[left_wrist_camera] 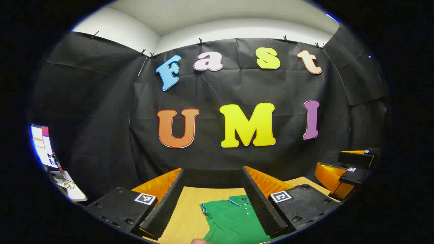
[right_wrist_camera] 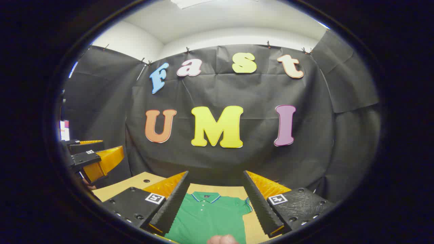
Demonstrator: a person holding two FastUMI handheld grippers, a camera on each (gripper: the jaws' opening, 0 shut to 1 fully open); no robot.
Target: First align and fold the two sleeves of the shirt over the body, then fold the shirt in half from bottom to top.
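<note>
Left gripper view: my left hand-held gripper (left_wrist_camera: 213,200) hangs released above the green shirt (left_wrist_camera: 230,220), lying flat on the tabletop (left_wrist_camera: 184,213) for sleeve folding. My right hand-held gripper (right_wrist_camera: 215,200), equally spread, hovers over its collar (right_wrist_camera: 203,196), both poised high, gripping nothing.

Green polo shirt (right_wrist_camera: 208,217) lies flat, collar up, sleeves unfolded.

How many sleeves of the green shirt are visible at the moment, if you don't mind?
2: the shirt's one sleeve lies spread in the left gripper view, the other sleeve in the right gripper view; neither is folded.
</note>
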